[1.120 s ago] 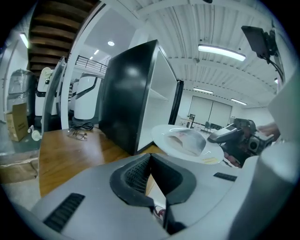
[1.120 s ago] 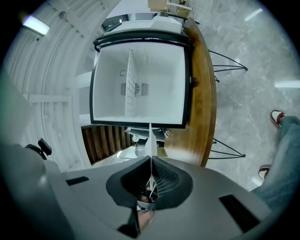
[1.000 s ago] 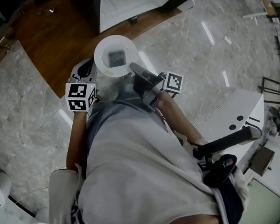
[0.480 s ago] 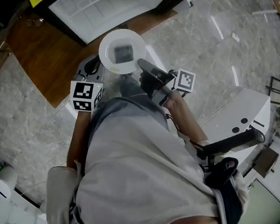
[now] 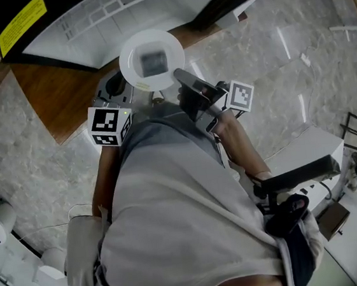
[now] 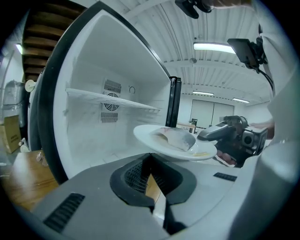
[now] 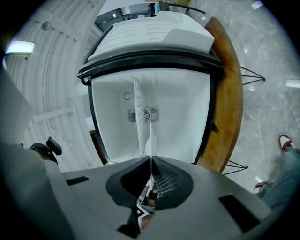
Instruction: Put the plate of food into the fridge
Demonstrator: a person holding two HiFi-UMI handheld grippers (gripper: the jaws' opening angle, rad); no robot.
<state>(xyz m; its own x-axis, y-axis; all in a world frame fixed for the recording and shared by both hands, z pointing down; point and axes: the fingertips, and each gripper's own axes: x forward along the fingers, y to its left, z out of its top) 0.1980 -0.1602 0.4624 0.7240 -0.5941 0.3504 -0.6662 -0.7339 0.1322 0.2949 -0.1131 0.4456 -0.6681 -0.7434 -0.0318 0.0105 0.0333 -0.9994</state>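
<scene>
A white plate [image 5: 152, 60] with a pale piece of food [image 5: 153, 62] is carried level in front of me. My right gripper [image 5: 178, 76] is shut on its right rim. In the right gripper view the plate [image 7: 150, 140] shows edge-on as a thin white line between the jaws. The left gripper [image 5: 121, 87] is beside and just under the plate's left side, jaws shut on nothing. In the left gripper view the plate [image 6: 154, 140] and food [image 6: 176, 137] float ahead, with the right gripper [image 6: 202, 136] at their right. The fridge [image 5: 150, 4] stands open ahead, white inside.
The fridge rests on a wooden platform [image 5: 58, 95] over a marble floor [image 5: 272, 64]. Inside it a shelf [image 6: 112, 98] crosses the upper part. A white unit [image 5: 307, 150] stands to the right. Another person's leg and red shoe [image 7: 283, 140] show at the right.
The open fridge has come closer and fills more of the head view's top. Both grippers and the plate have moved forward with the person. The grip on the plate is unchanged.
</scene>
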